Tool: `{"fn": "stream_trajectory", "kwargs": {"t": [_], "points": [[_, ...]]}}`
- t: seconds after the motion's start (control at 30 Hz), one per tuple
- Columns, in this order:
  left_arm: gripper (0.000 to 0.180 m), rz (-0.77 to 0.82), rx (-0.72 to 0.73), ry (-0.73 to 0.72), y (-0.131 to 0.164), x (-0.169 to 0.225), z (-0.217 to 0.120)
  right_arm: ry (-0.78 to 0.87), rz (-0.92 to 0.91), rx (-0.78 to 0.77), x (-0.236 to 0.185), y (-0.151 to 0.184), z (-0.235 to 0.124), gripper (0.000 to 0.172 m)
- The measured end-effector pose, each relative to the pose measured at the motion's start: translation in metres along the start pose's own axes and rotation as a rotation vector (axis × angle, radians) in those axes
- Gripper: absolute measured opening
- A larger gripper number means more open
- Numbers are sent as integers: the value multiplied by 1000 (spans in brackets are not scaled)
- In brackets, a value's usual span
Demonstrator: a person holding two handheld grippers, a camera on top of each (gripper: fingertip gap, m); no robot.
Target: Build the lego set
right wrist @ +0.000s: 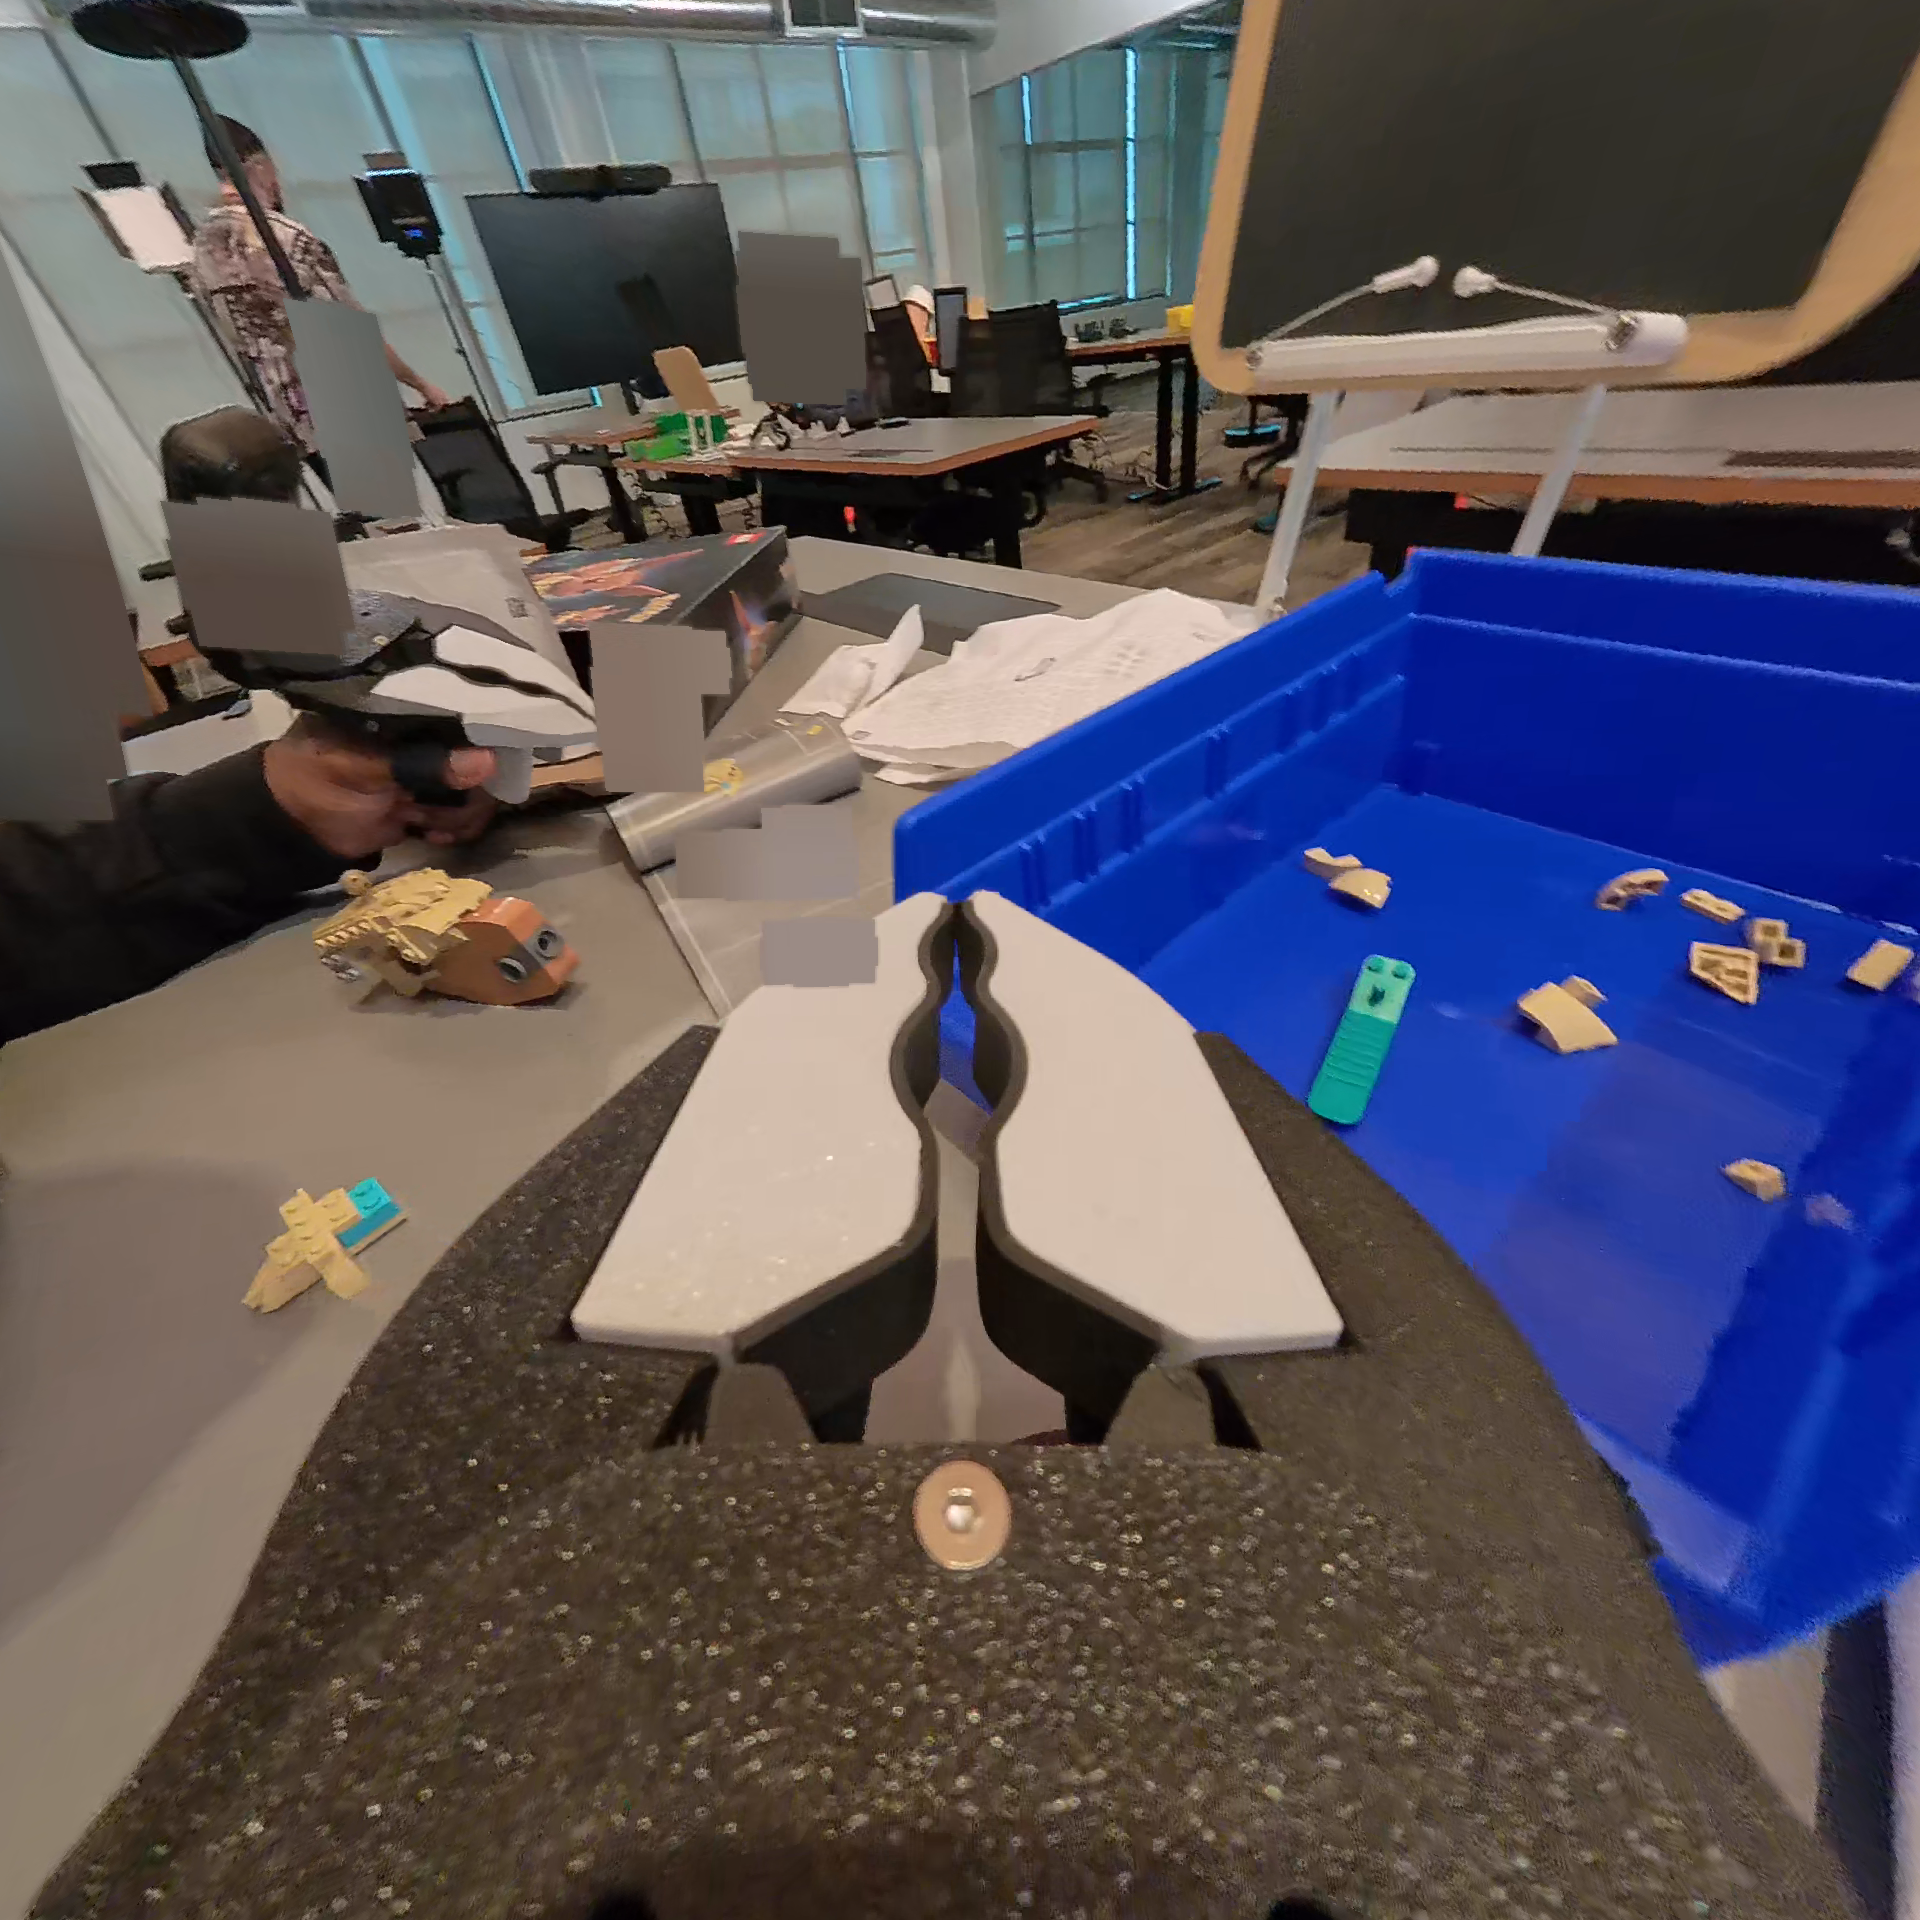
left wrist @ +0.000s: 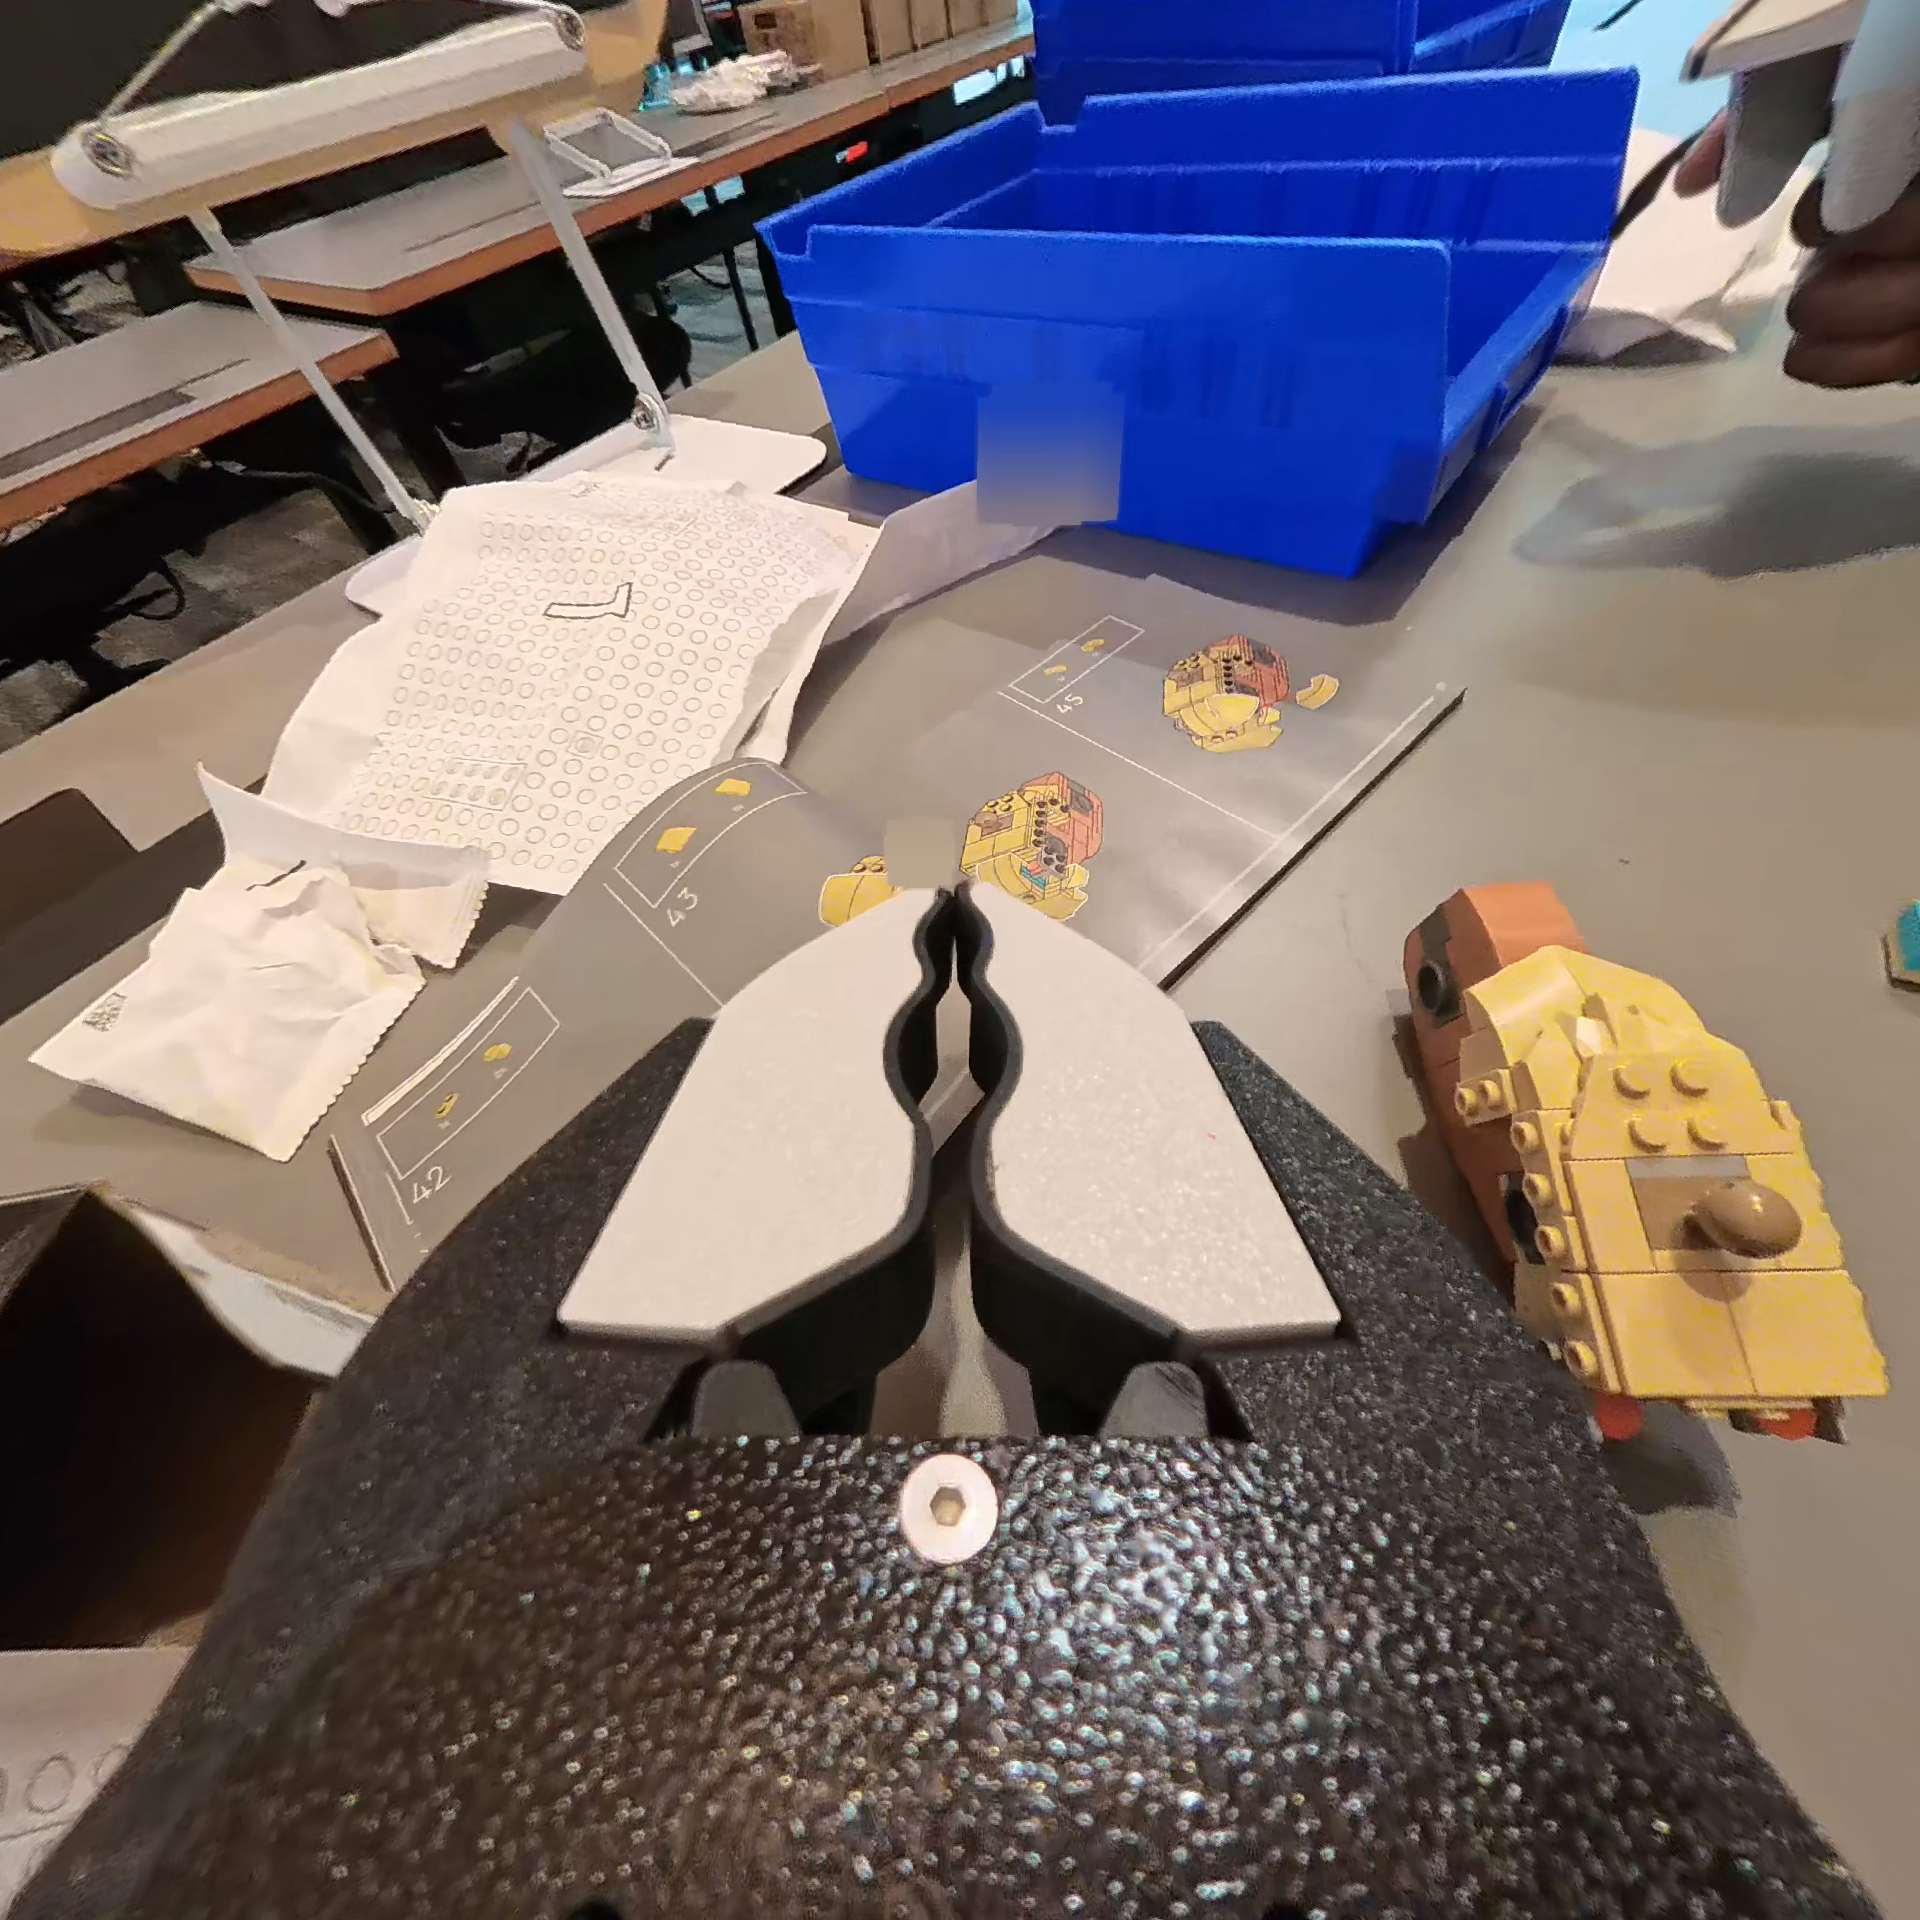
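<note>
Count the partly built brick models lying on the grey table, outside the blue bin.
2: a large tan-and-brown model by the left tool, and a small tan-and-teal one nearer the camera. Others may be hidden.

Left tongs [left wrist: 956, 902] tips together on nothing, above open instruction booklet [left wrist: 1195, 769]. Tan-and-brown brick model [left wrist: 1621, 1153] on its side on grey worktop [left wrist: 1662, 727], just to their right. Right tongs [right wrist: 956, 912] tips together, bare, at near rim of blue bin [right wrist: 1558, 1195] holding loose tan pieces [right wrist: 1564, 1013] and teal brick separator [right wrist: 1361, 1039]
</note>
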State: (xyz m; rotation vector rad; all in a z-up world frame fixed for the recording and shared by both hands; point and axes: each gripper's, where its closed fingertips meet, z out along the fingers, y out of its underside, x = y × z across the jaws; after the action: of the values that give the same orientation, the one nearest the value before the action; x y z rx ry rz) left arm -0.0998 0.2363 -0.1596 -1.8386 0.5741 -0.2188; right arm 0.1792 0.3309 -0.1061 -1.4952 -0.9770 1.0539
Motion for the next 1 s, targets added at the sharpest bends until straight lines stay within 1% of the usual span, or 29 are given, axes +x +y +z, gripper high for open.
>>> {"fn": "stream_trajectory", "kwargs": {"t": [0.17, 0.3, 0.7, 1.0], "points": [[0, 32, -40, 10, 5, 5, 5, 48, 54, -38, 14, 11, -2, 0], [0, 34, -51, 6, 7, 5, 6, 47, 106, -57, 16, 18, 1, 0], [0, 97, -108, 4, 17, 11, 8, 43, 115, -95, 15, 29, 7, 0], [0, 143, -135, -11, 19, 13, 3, 1, 131, -143, 10, 45, 17, 0]]}}
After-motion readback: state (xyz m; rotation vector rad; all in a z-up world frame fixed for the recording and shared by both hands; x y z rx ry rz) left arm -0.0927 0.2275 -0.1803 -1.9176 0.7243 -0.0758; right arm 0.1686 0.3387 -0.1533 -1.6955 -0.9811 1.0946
